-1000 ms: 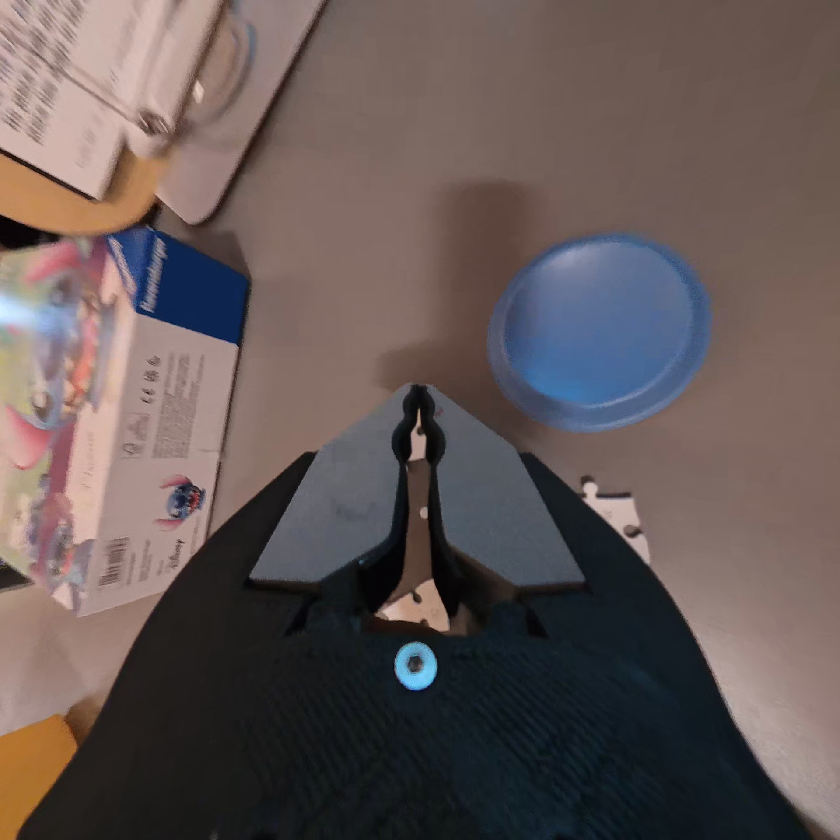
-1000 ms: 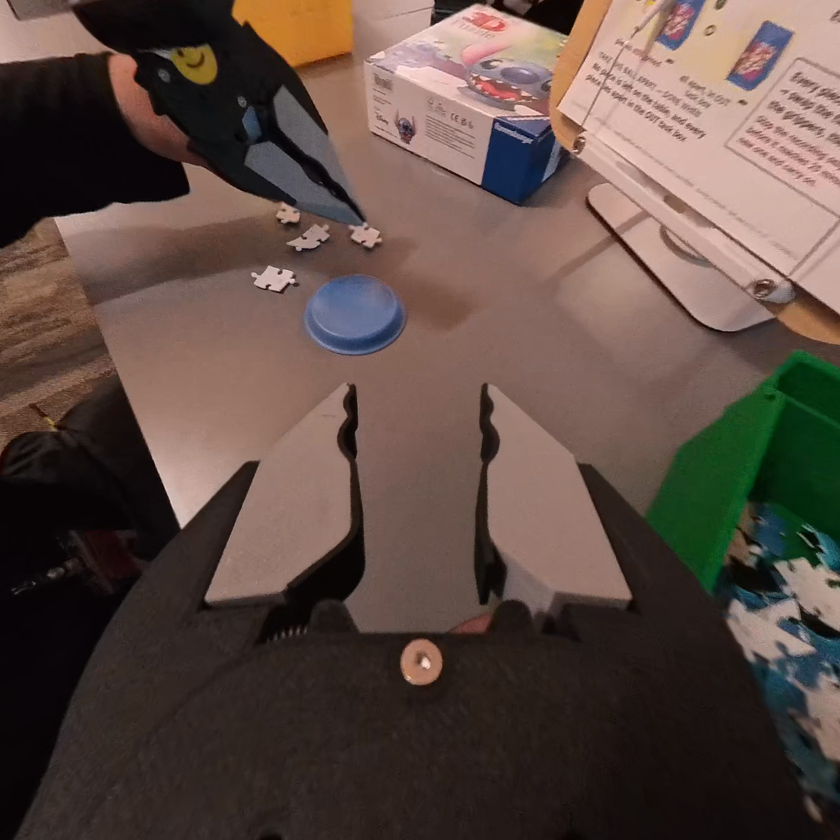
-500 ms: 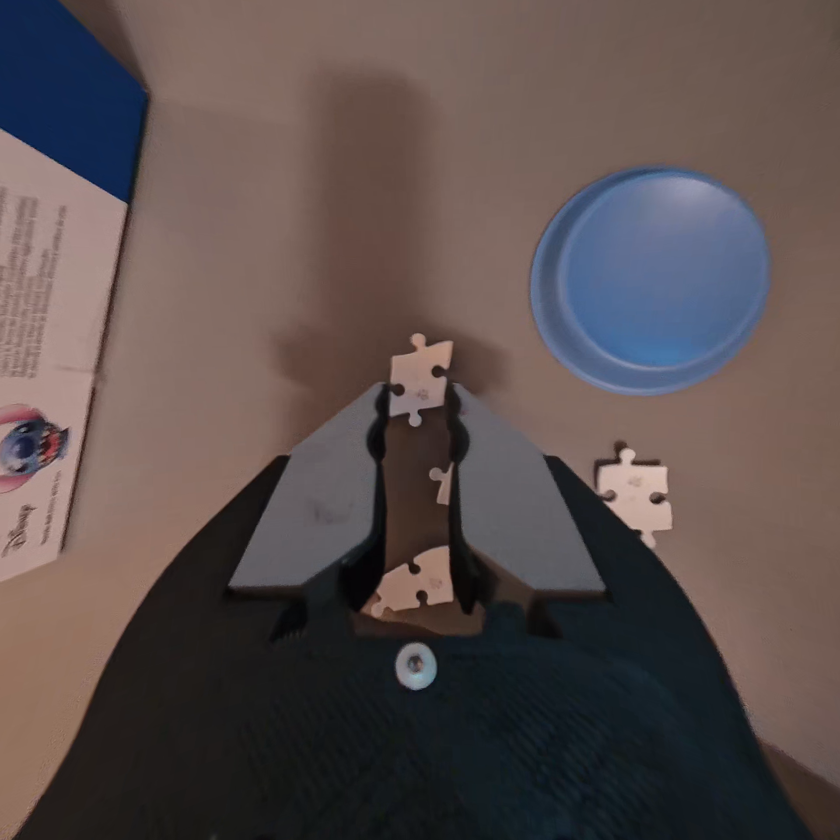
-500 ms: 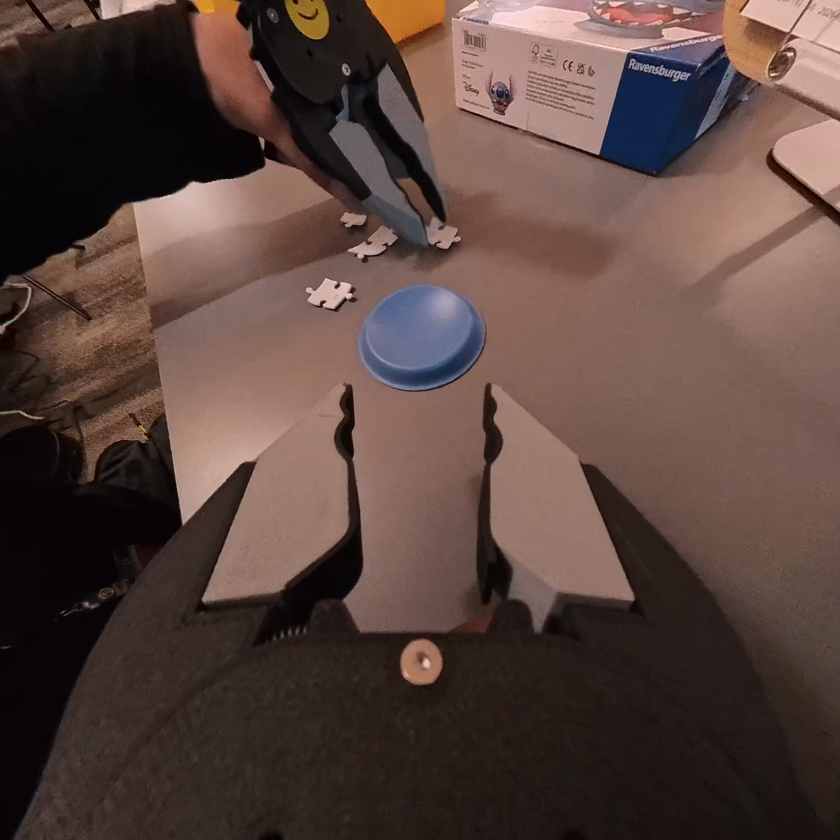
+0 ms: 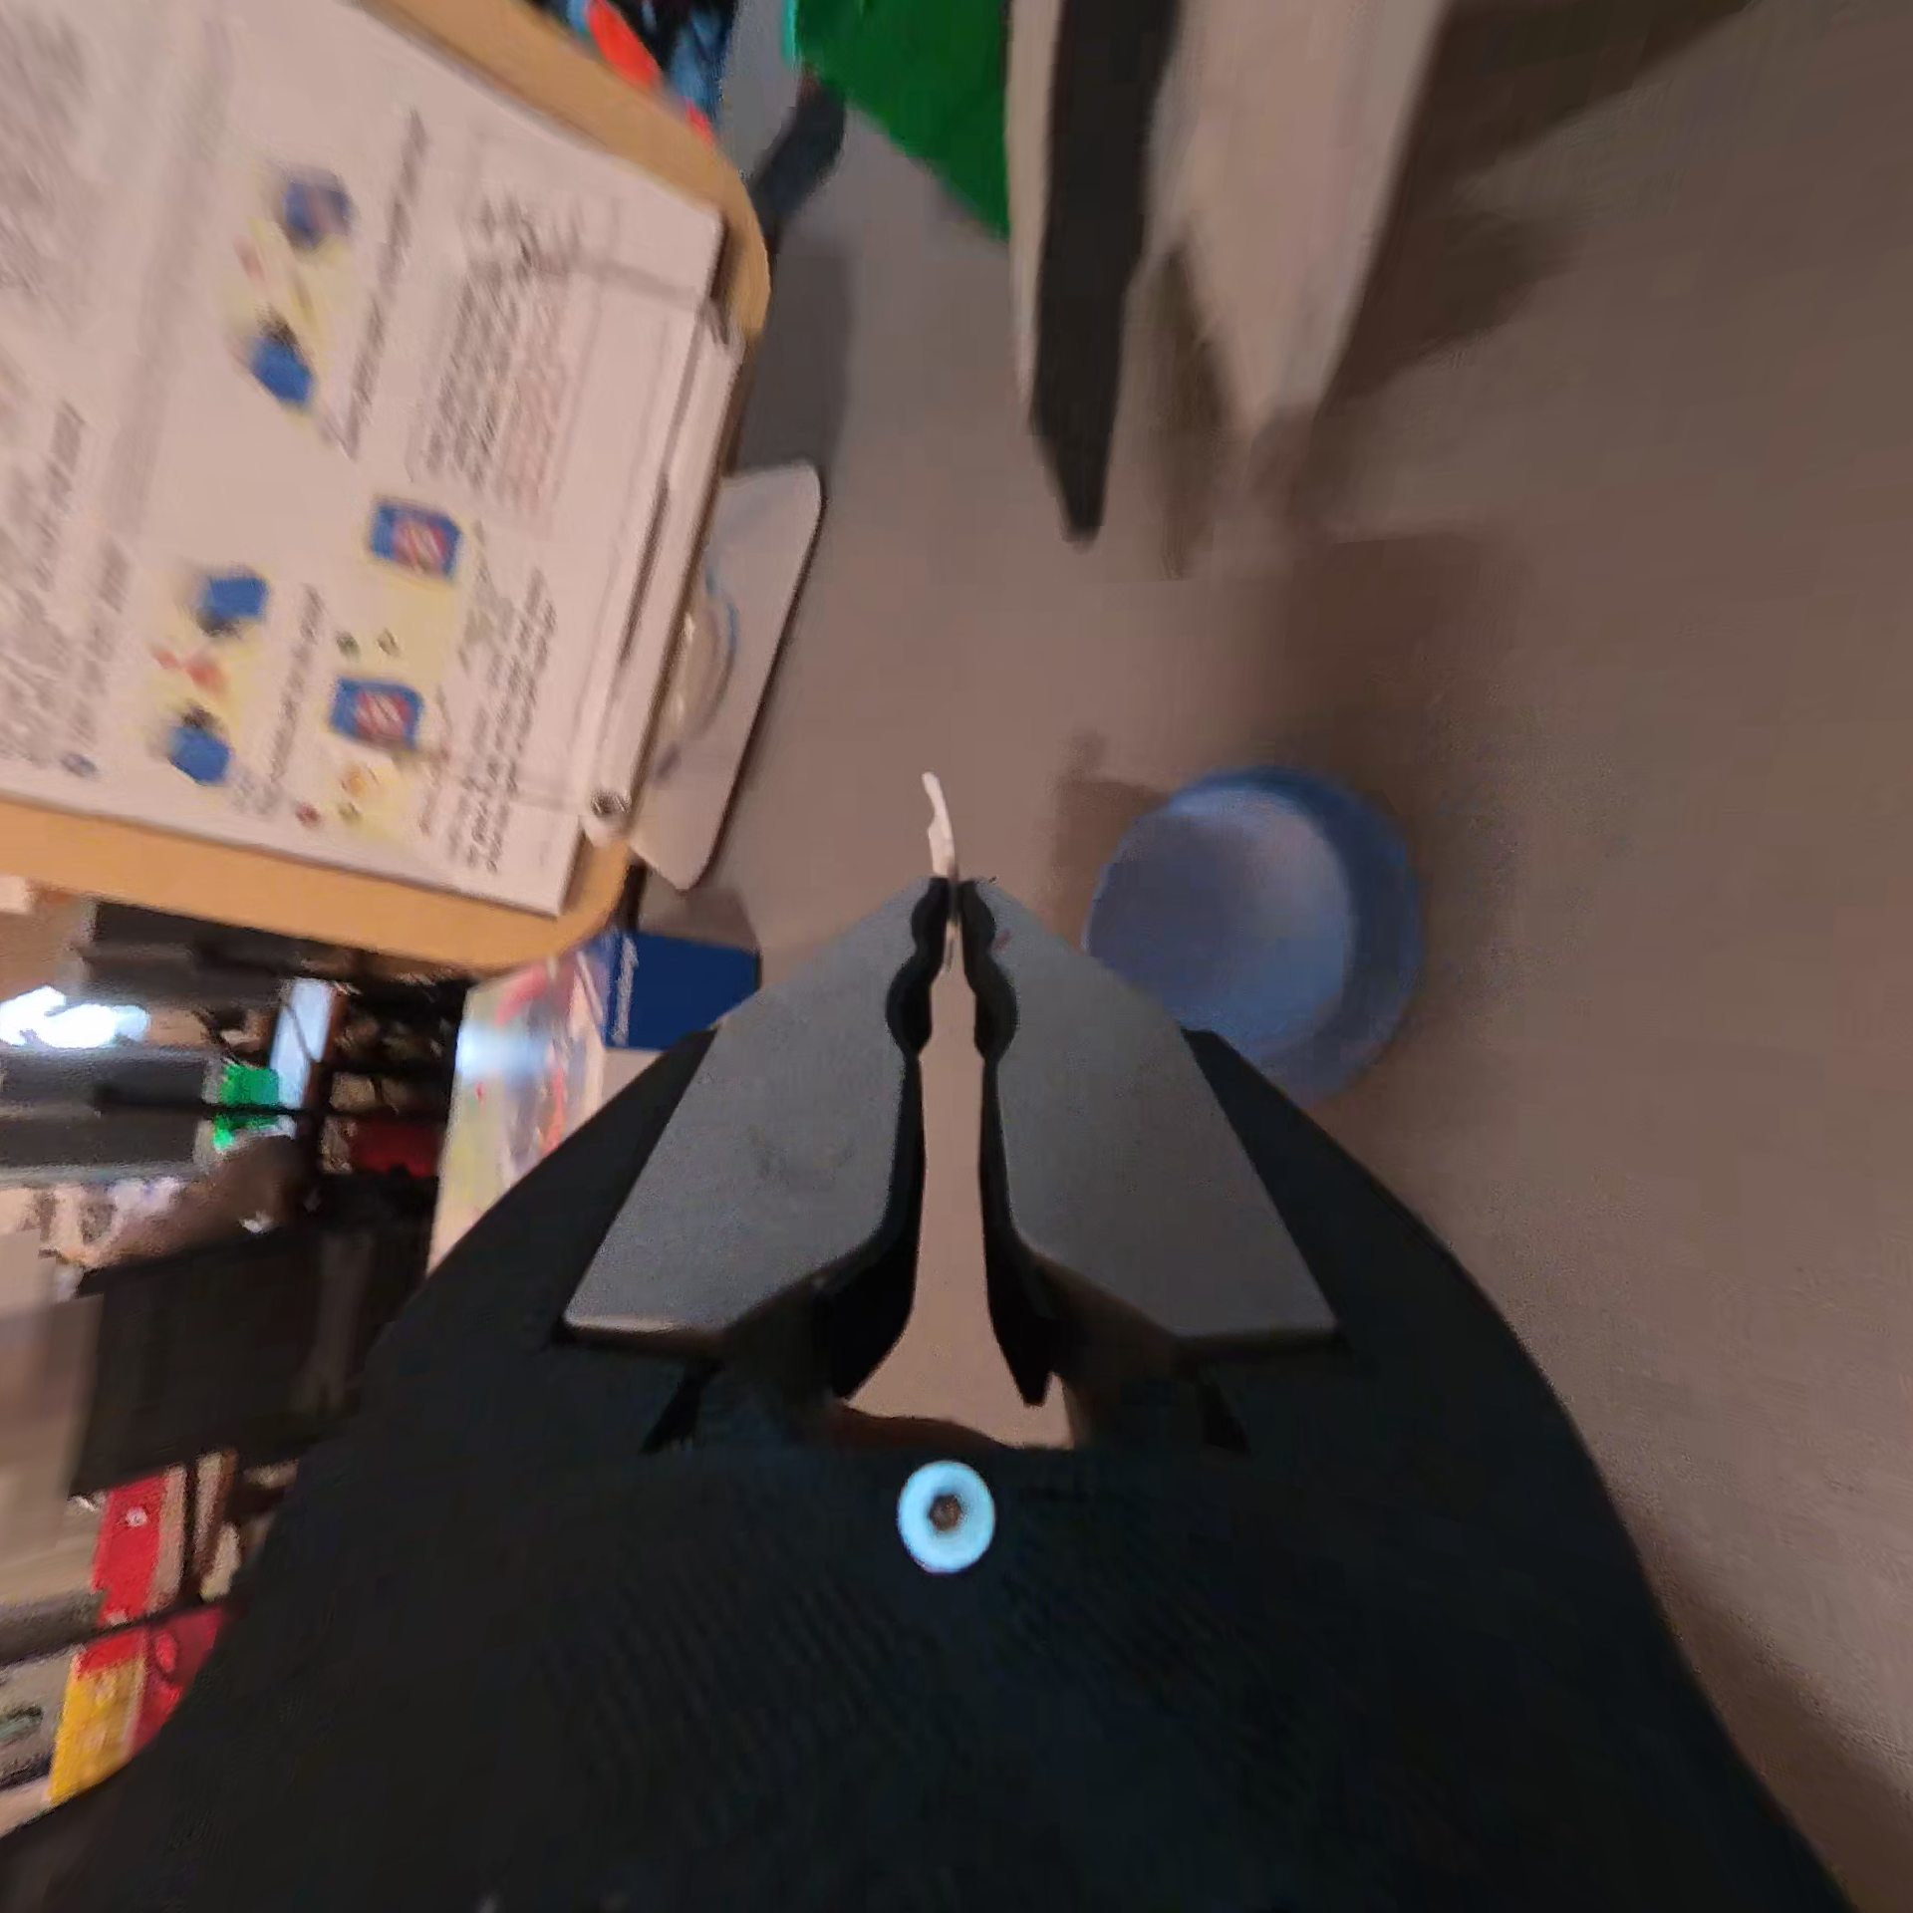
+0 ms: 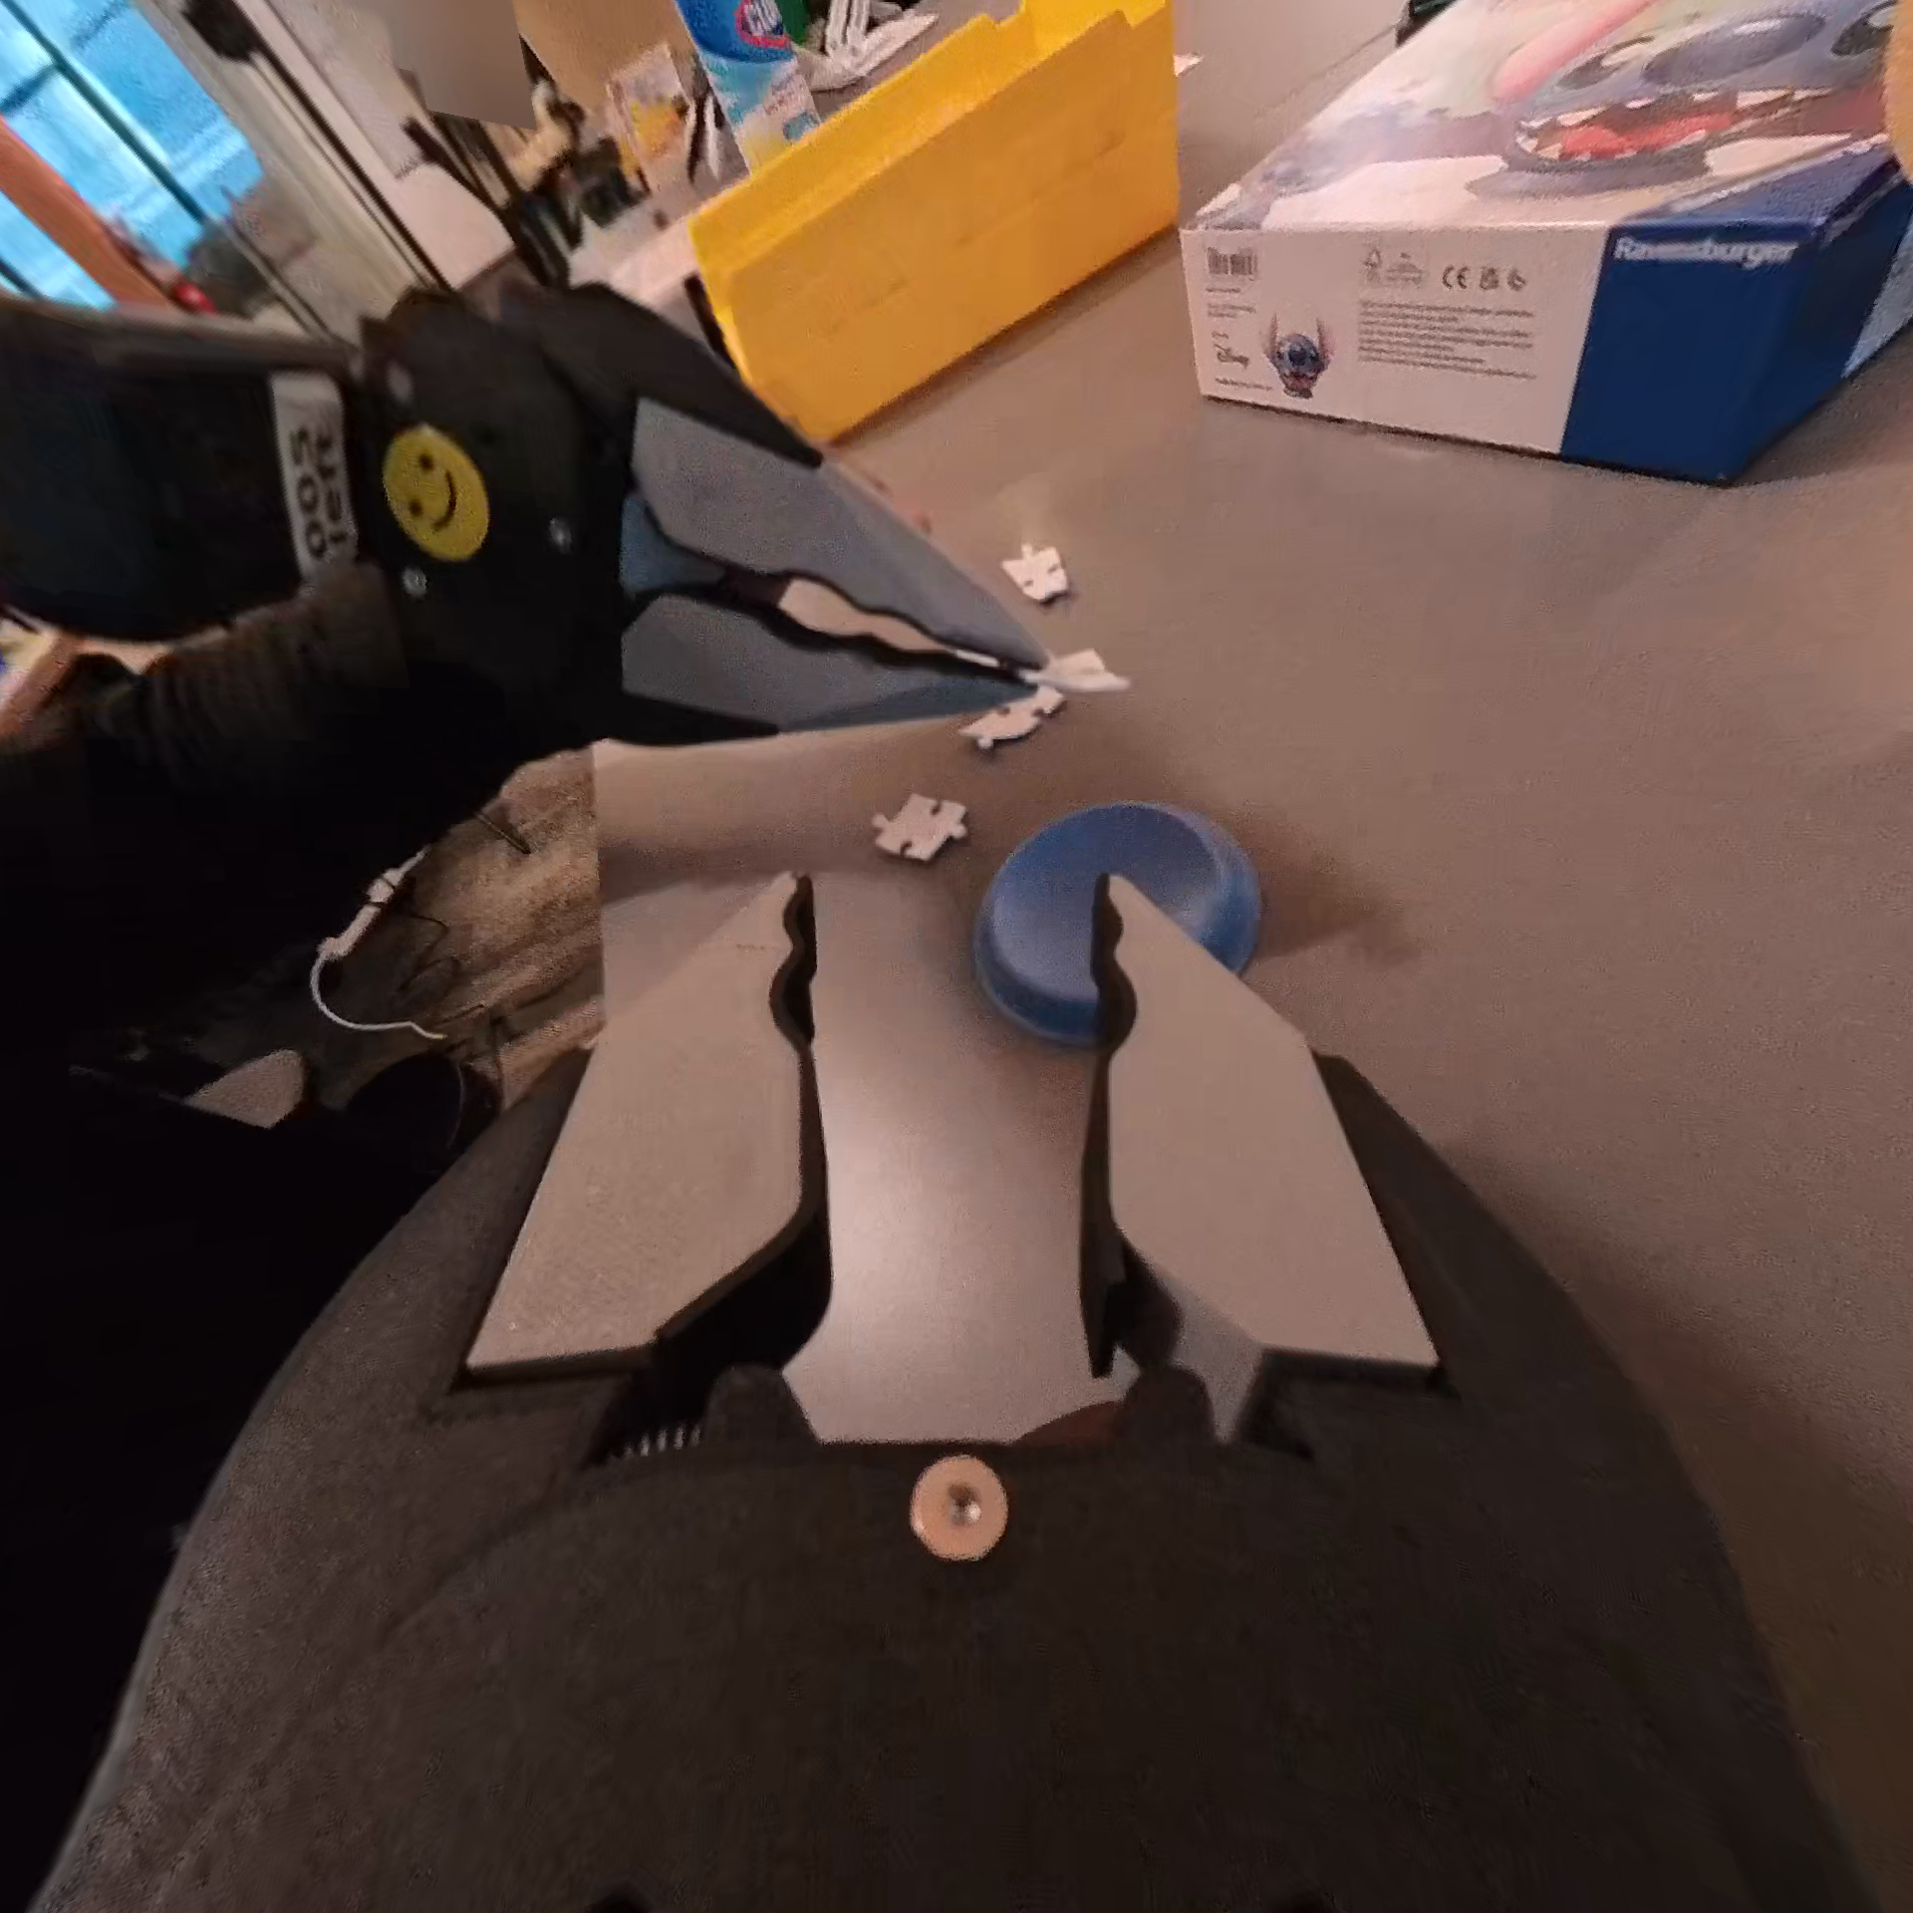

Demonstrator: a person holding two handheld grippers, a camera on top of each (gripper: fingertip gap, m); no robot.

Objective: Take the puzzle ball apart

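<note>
My left gripper [image 5: 953,888] is shut on a white puzzle piece [image 5: 940,828], seen edge-on sticking out past the fingertips, lifted off the grey table. In the right wrist view the same gripper [image 6: 1020,668] pinches that piece [image 6: 1082,671] above the table. A blue dome-shaped disc [image 5: 1258,932] lies on the table to its right. My right gripper [image 6: 958,895] is open and empty, low over the table, with its right fingertip in front of the blue disc [image 6: 1066,911]. Three loose white puzzle pieces [image 6: 921,826] [image 6: 1009,719] [image 6: 1035,571] lie on the table beyond it.
A puzzle box [image 6: 1553,269] and a yellow bin [image 6: 932,217] stand at the far side of the table [image 6: 1553,828]. A stand with a printed sheet [image 5: 311,414] and a green bin [image 5: 911,93] show in the left wrist view. A person's dark sleeve [image 6: 155,725] is at the left. My right fingertips sit around 7 centimetres from my left ones. It is some 7 centimetres from my left tips to the blue dome-shaped disc [image 5: 1258,932]. It turns up in the right wrist view [image 6: 1037,906] as well.
My left gripper opened around a puzzle piece on the table, closed on it, then lifted and turned with it. My right gripper moved nearer the blue disc and stayed open.
</note>
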